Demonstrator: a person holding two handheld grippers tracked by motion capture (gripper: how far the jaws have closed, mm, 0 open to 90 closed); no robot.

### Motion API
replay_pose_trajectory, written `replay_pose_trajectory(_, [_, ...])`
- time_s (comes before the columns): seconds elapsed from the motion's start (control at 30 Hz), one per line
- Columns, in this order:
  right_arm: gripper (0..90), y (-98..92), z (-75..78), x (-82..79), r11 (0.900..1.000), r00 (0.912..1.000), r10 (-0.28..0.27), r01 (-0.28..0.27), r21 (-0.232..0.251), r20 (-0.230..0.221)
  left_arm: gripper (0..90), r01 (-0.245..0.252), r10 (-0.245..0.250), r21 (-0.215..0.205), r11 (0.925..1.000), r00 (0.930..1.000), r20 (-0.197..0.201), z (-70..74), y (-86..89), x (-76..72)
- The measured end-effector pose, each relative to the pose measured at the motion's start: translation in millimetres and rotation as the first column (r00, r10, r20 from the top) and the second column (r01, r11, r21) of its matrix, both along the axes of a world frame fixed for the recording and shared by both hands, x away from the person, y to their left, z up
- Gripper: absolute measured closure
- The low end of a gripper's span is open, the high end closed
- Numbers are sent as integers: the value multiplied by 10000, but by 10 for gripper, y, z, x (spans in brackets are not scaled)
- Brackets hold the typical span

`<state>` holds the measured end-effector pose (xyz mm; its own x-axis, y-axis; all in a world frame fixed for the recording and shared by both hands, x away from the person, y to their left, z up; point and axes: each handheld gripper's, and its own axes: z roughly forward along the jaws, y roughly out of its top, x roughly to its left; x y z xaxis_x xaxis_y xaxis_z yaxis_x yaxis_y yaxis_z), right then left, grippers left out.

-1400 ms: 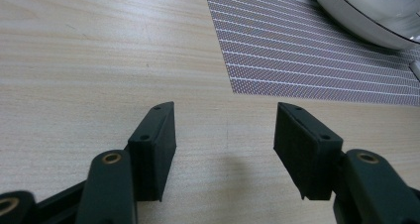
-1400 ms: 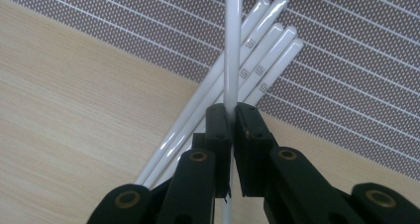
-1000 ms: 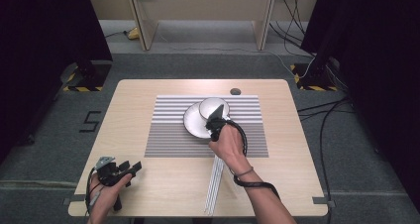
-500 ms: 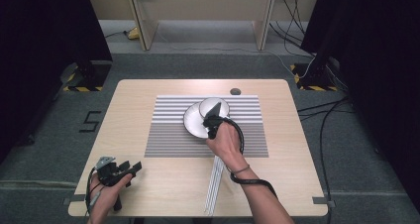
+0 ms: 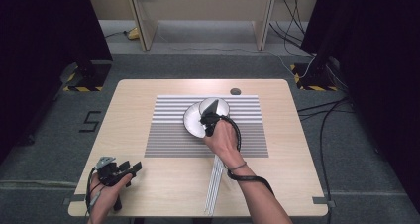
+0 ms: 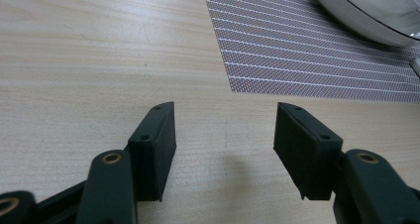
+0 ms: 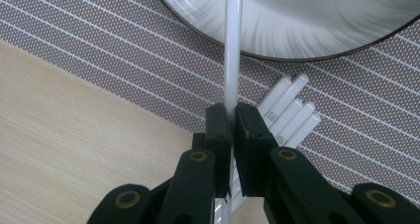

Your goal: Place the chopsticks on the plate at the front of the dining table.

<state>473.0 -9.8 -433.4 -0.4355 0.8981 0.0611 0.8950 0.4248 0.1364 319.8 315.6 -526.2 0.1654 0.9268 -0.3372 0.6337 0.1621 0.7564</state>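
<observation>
High view: the right gripper (image 5: 209, 122) sits near the centre of the striped mat (image 5: 168, 140) on the bench (image 5: 133, 92), its jaws closed on one white chopstick (image 7: 232, 60). That chopstick runs toward twelve o'clock in the right gripper view, its far end over the rim of a shiny metal bowl (image 7: 317, 21). More white chopsticks (image 7: 289, 110) lie flat on the mat just beside the jaws, at about two o'clock from them. At the bench's seven o'clock corner the left gripper (image 5: 121, 170) rests low with its jaws wide apart and empty over bare wood.
</observation>
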Motion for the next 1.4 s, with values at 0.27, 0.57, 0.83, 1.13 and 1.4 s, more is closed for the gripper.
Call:
replay_pose_trajectory(0.27, [858, 18, 6, 46, 10000, 9999, -33, 32, 38, 165, 412, -4, 4, 11, 10000, 10000, 0, 0, -1, 0])
replay_pose_trajectory(0.57, [858, 45, 33, 105, 9998, 9988, -116, 109, 149, 481, 412, 15, -15, 16, 10000, 10000, 0, 0, -3, 1])
replay_pose_trajectory(0.83, [858, 74, 28, 135, 9994, 9975, -149, 126, 329, 686, 412, 25, -25, 20, 10000, 10000, -1, 1, -3, 1])
replay_pose_trajectory(1.13, [858, 107, 27, 176, 9980, 9955, -388, 343, 532, 861, 413, 40, -40, 31, 10000, 10000, 1, 1, -6, 1])
replay_pose_trajectory(1.4, [857, 113, 13, 228, 9982, 9947, -304, 251, 549, 981, 413, 48, -48, 40, 10000, 10000, 2, 1, -7, 2])
